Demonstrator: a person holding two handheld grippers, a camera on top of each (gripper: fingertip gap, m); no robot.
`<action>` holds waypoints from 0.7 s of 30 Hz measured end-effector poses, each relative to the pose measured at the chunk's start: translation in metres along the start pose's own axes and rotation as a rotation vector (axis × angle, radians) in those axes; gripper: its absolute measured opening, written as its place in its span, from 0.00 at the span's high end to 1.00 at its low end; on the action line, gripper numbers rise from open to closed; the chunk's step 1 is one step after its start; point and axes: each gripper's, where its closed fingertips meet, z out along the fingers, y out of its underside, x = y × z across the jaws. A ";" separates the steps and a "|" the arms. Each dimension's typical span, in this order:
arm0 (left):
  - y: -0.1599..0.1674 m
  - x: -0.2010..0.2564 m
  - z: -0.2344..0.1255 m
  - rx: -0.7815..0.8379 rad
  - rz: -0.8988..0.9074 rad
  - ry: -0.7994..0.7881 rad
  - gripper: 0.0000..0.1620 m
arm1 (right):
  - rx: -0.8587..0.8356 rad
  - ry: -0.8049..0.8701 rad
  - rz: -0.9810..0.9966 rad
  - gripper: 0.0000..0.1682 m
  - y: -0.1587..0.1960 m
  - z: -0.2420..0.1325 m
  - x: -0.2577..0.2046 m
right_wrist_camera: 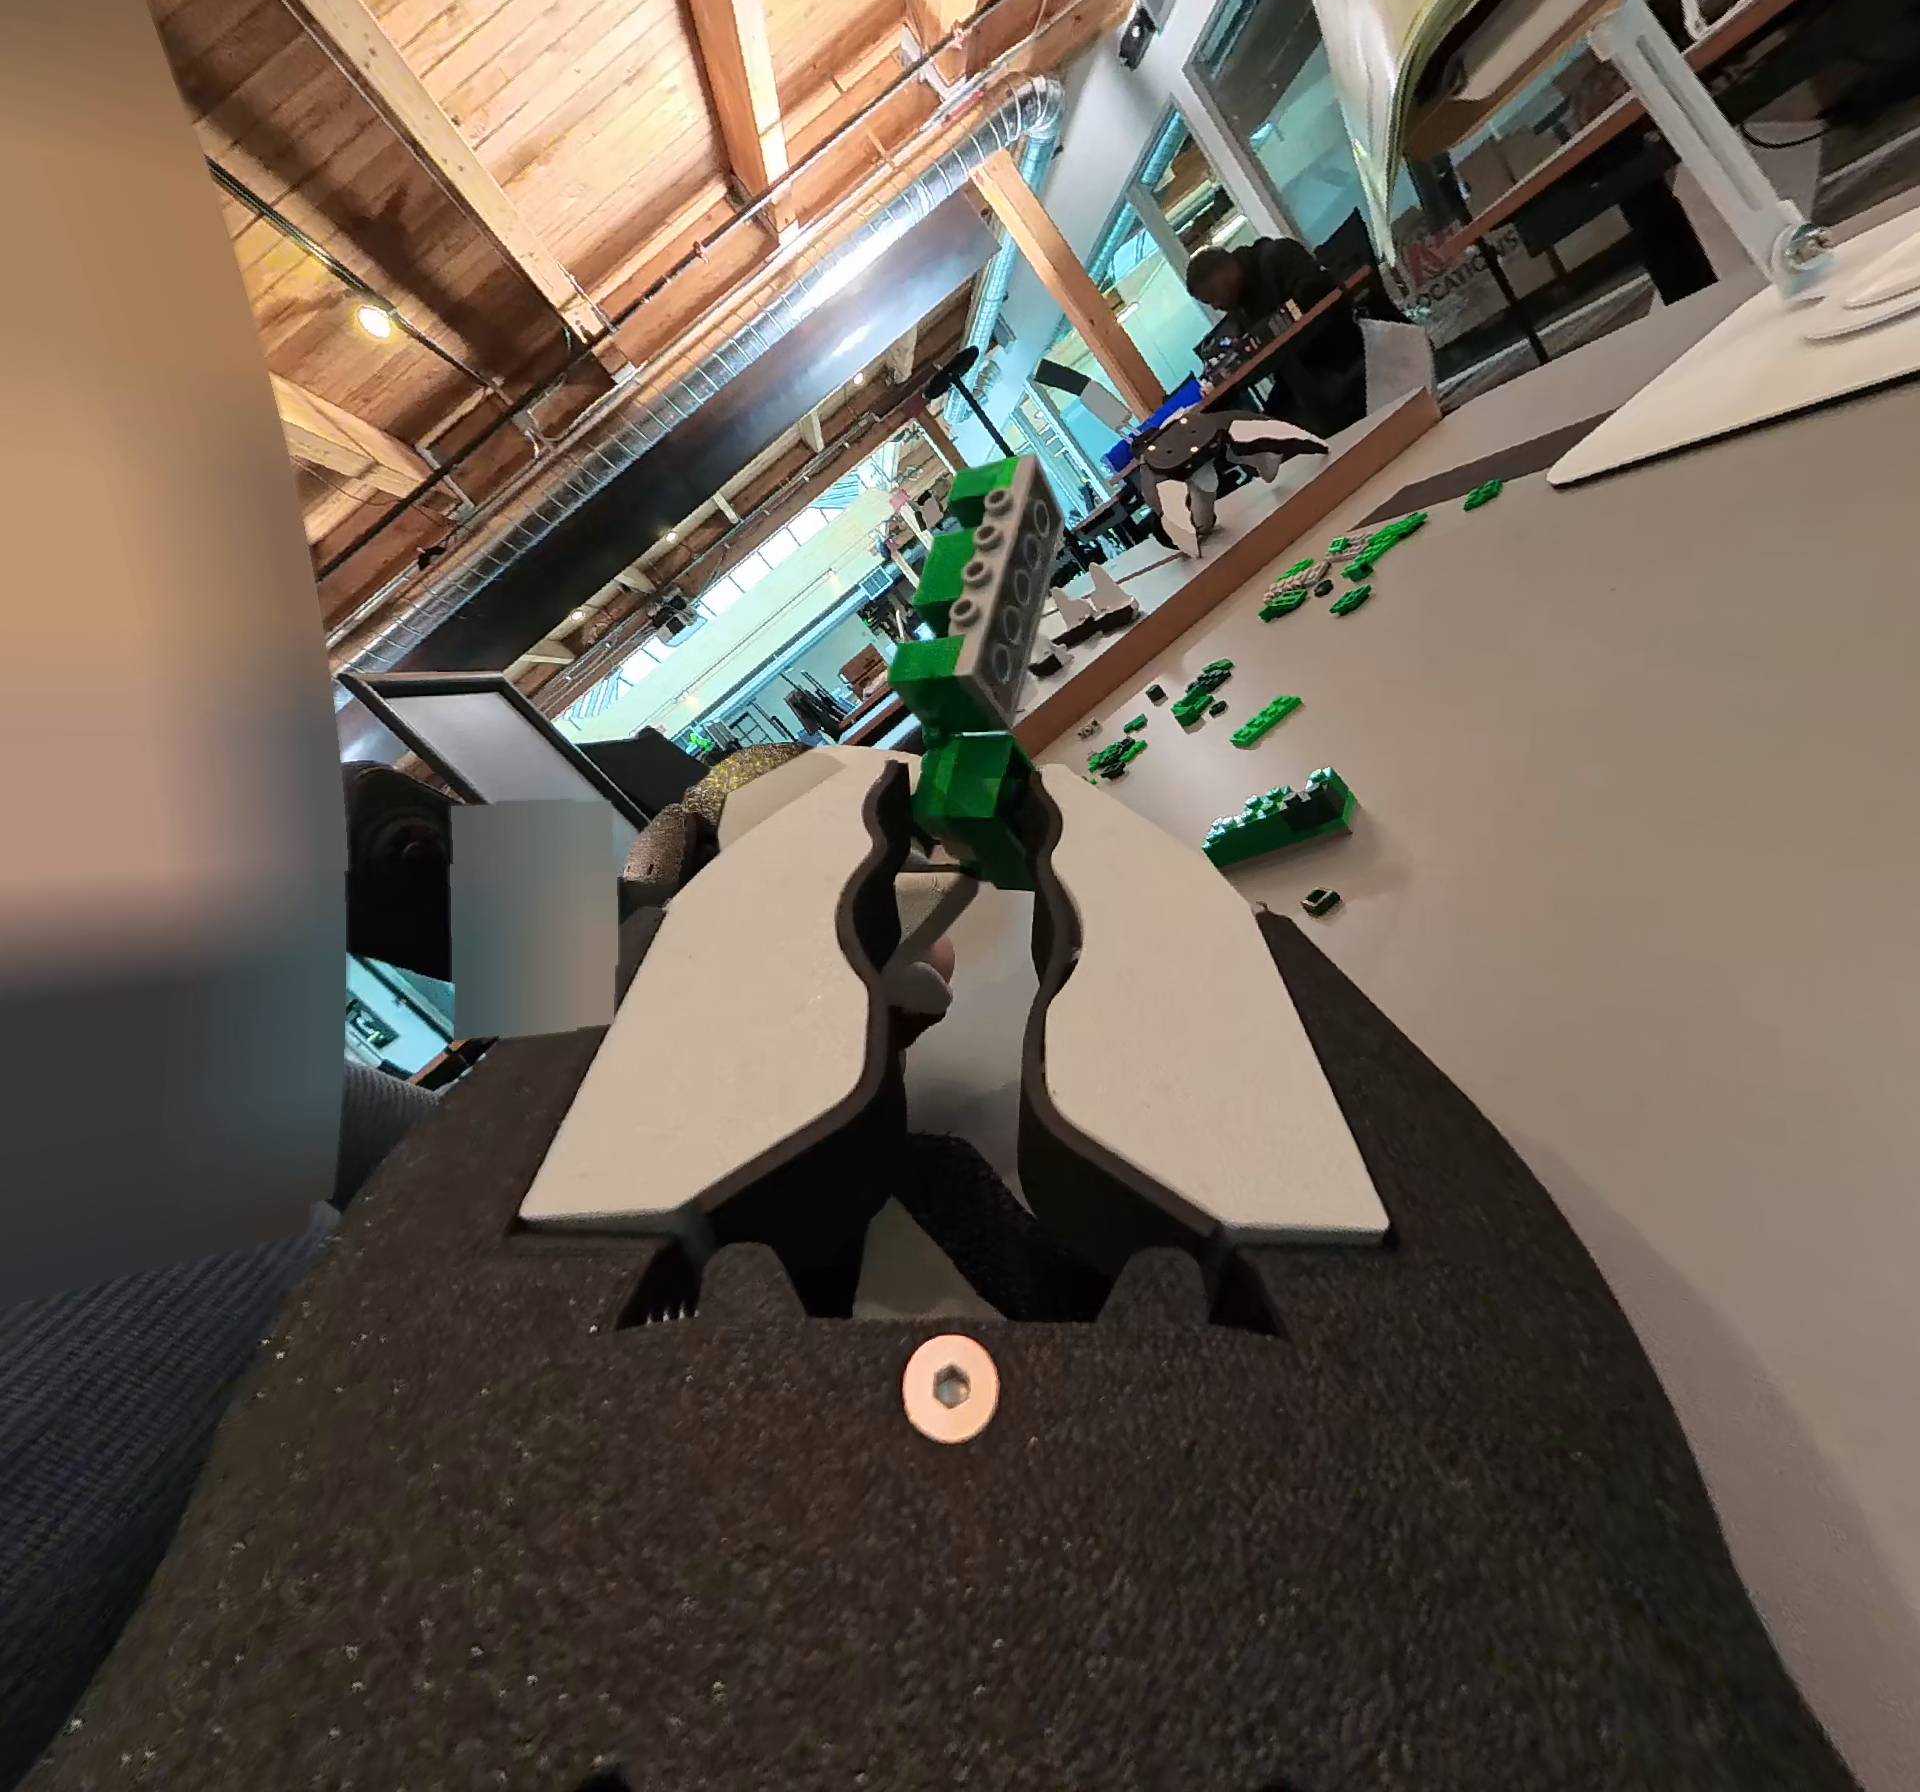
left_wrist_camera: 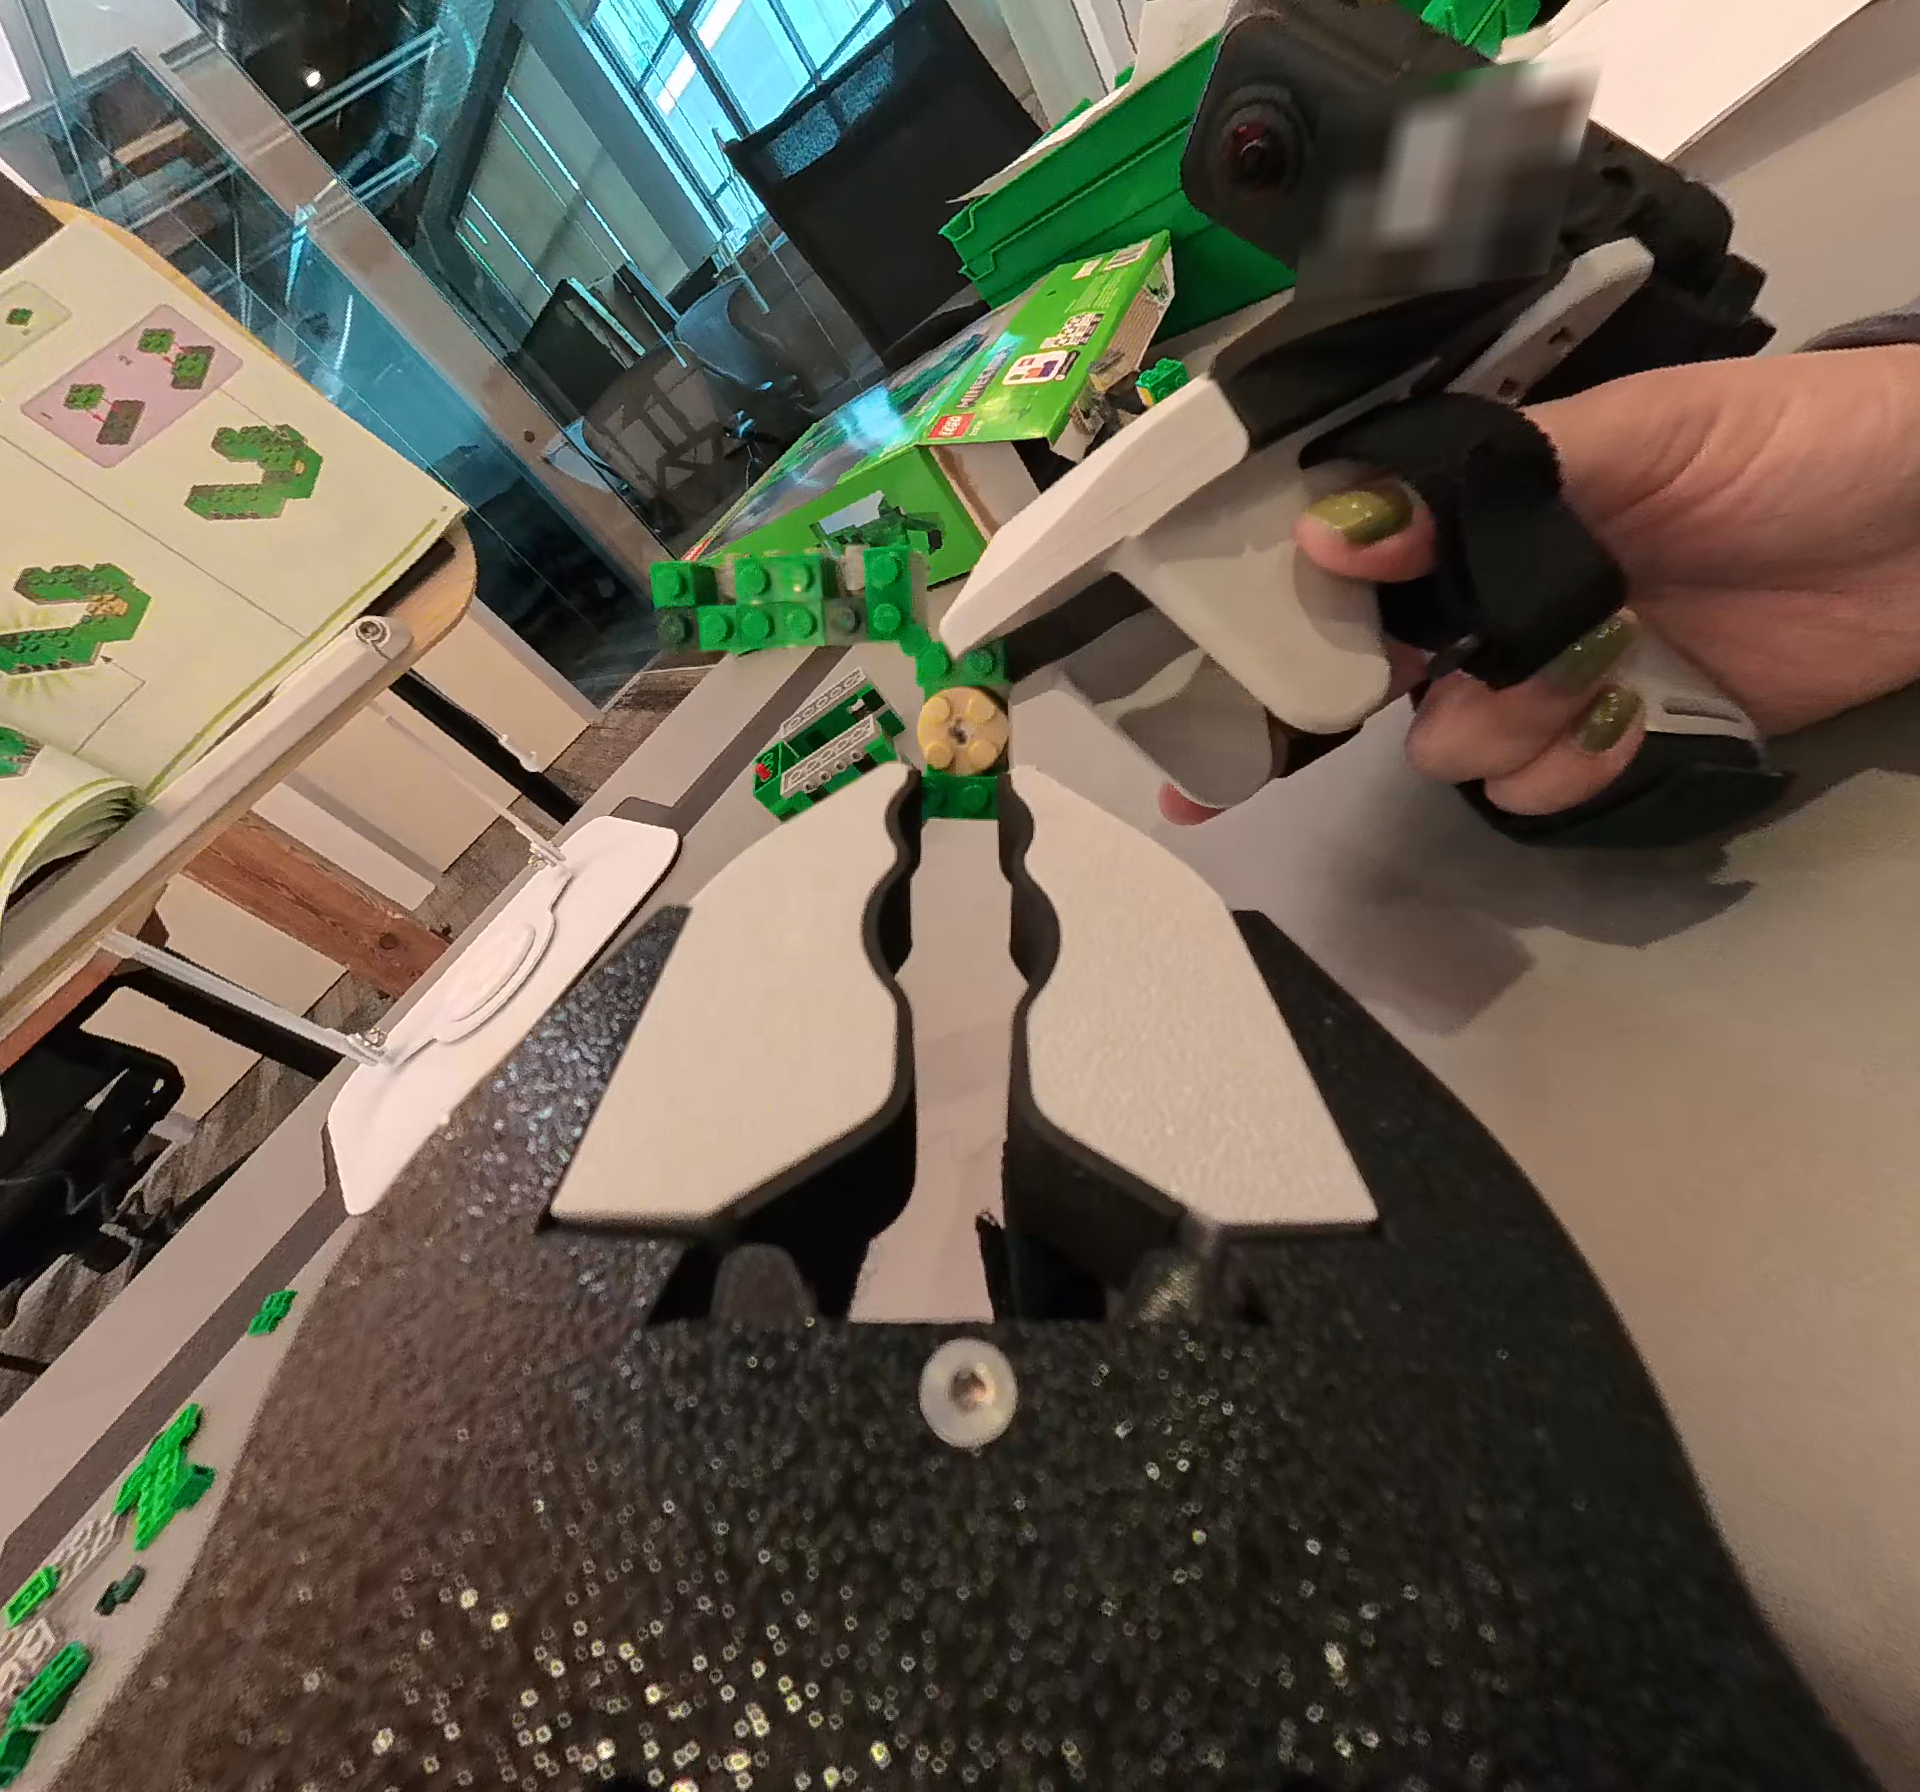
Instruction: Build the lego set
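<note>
A green lego assembly with a tan round piece is held in the air between both grippers. My left gripper is shut on its lower green end. My right gripper comes in from the right, held by a hand, and its fingertips meet the assembly just above the tan piece. In the right wrist view my right gripper is shut on a green brick of the assembly, and a grey studded plate rises above the fingers.
An open instruction booklet rests on a stand with a white base. A green lego box and green bins are behind. Loose green pieces and a built green strip lie on the grey table. Left and right tips are no more than a few centimetres apart.
</note>
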 end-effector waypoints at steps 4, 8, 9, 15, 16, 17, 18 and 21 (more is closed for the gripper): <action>0.000 0.000 0.000 -0.001 0.008 -0.003 0.92 | 0.001 0.012 -0.021 0.88 0.000 0.000 0.000; -0.002 0.000 -0.001 0.005 0.015 -0.007 0.92 | -0.011 0.015 -0.024 0.85 0.002 0.001 0.000; -0.002 0.000 -0.001 0.008 0.017 -0.007 0.92 | -0.016 0.009 -0.016 0.84 0.003 0.001 0.000; -0.003 0.002 -0.001 0.007 0.025 -0.004 0.92 | -0.031 0.022 -0.014 0.84 0.005 0.002 0.002; -0.003 0.003 -0.001 0.008 0.030 -0.003 0.94 | -0.035 0.024 -0.015 0.85 0.005 0.003 0.002; -0.004 0.004 -0.001 0.011 0.041 0.000 1.00 | -0.050 0.026 -0.014 0.85 0.007 0.003 0.003; -0.005 0.005 -0.001 0.017 0.056 0.001 1.00 | -0.063 0.032 -0.017 0.85 0.009 0.004 0.003; -0.008 0.008 -0.002 0.022 0.093 -0.003 1.00 | -0.070 0.046 -0.035 0.87 0.011 0.005 0.003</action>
